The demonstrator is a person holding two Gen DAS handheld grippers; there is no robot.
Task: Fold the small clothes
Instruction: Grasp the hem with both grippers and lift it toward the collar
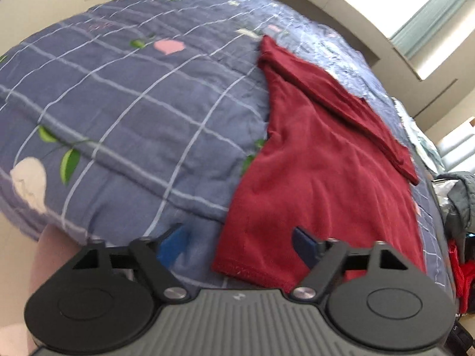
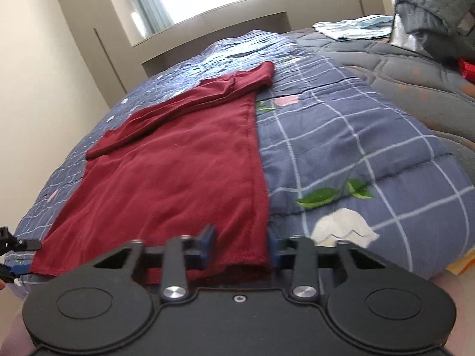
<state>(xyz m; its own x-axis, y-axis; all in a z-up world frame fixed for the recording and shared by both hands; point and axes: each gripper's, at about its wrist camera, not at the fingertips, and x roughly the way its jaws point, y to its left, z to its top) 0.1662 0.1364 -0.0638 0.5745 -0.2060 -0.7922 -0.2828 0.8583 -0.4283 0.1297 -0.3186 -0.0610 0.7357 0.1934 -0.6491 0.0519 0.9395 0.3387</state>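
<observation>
Your right gripper (image 2: 240, 244) stands part-open astride the shirt's (image 2: 178, 178) near hem, nothing pinched; your left gripper (image 1: 240, 244) gapes empty, so lifting now would likely skew the fold.

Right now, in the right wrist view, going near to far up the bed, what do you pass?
right gripper around the hem corner → red shirt body → its folded-over sleeve → blue checked quilt → window sill at the far wall.

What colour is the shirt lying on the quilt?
The shirt is dark red, plain; the right wrist view shows it best.
</observation>
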